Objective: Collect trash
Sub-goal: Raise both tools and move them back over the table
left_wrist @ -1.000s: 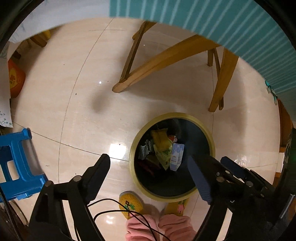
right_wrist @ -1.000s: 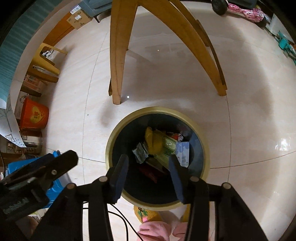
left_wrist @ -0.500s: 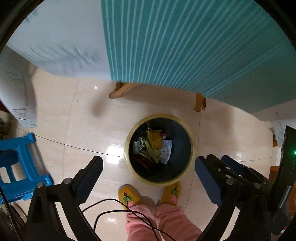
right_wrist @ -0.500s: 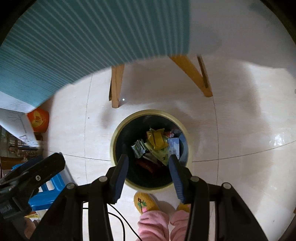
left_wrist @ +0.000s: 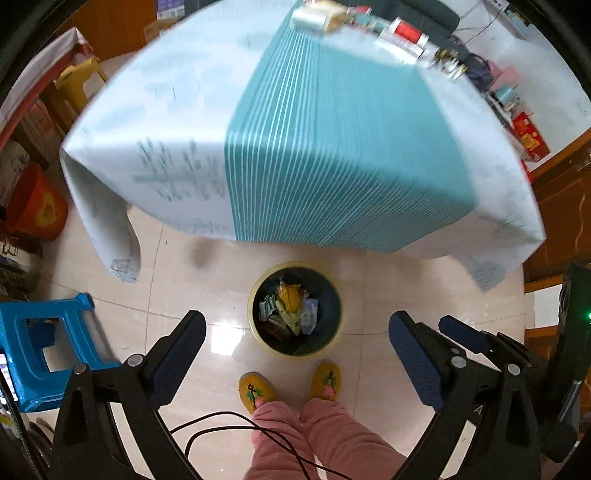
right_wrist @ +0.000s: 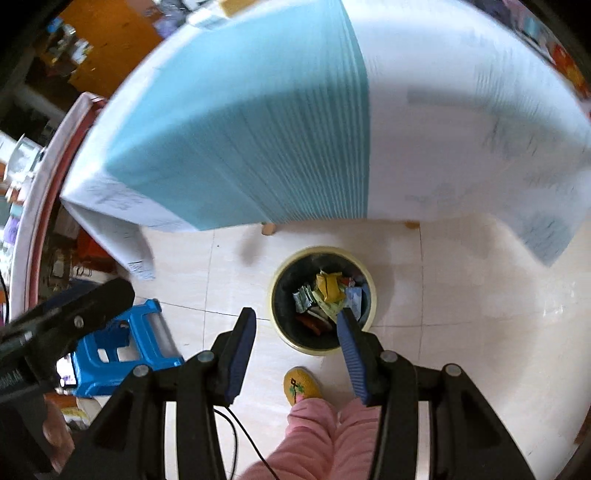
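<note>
A round dark trash bin with a yellow rim (left_wrist: 295, 351) (right_wrist: 321, 252) stands on the floor far below both grippers. Several crumpled wrappers and a small carton (left_wrist: 290, 301) (right_wrist: 328, 286) lie inside it. My left gripper (left_wrist: 295, 317) is held high over the bin, jaws wide open, with nothing between its fingers. My right gripper (right_wrist: 296, 313) hangs beside it, jaws about half apart and empty. More packets and cans (left_wrist: 404, 31) sit blurred at the far edge of the table.
A table under a teal striped and white cloth (left_wrist: 332, 147) (right_wrist: 240, 129) fills the upper view. A blue plastic stool (left_wrist: 33, 350) (right_wrist: 122, 343) and a red bucket (left_wrist: 37, 206) stand at left. The person's yellow slippers (left_wrist: 256, 391) are by the bin.
Both grippers have risen from just above the bin to above table height, so the bin looks smaller and the tabletop has come into view. The left jaws have widened slightly.
</note>
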A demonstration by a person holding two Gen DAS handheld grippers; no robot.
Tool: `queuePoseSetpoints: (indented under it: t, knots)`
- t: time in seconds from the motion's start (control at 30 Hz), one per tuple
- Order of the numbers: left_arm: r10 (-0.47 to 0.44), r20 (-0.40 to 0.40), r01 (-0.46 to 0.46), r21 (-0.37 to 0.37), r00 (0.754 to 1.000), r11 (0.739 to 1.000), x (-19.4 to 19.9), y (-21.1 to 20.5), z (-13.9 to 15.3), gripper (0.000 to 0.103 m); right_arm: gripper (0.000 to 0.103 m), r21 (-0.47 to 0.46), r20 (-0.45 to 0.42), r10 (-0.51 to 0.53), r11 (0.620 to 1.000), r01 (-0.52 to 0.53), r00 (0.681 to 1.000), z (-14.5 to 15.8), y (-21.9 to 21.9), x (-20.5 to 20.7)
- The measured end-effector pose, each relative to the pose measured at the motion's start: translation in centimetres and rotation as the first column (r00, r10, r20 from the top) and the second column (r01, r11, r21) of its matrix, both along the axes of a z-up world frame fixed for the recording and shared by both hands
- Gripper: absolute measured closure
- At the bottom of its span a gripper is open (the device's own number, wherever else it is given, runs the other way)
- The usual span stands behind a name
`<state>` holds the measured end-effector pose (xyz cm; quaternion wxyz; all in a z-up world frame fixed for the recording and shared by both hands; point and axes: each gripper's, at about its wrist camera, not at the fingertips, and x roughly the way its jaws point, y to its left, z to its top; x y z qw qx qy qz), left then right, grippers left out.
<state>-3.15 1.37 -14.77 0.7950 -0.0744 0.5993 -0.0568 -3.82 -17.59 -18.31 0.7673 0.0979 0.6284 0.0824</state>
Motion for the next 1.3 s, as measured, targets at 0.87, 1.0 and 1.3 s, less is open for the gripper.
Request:
queuePoseSetpoints:
  t: [0.87, 1.0, 1.3]
  knots:
    - [-0.098, 0.268, 0.059, 0.15, 0.959, 0.987, 7.6, 1.6, 18.7, 0.009, 0.057, -0.051, 0.405, -0.103, 0.99, 0.135, 0.909, 19.9, -2.3, 5.1]
    - [-0.065, 0.235, 0.038, 0.118, 0.97, 0.992, 10.4, 1.6, 18.2, 0.009, 0.057, -0.058, 0.408, -0.08, 0.992, 0.114, 0.91, 19.5, -2.9, 8.0]
    - [0.005, 0.196, -0.046, 0.203, 0.981, 0.978, 20.9, -2.0, 15.7, 0.009, 0.057, -0.046, 0.373, 0.013, 0.999, 0.004, 0.928, 17.0, -6.2, 18.9]
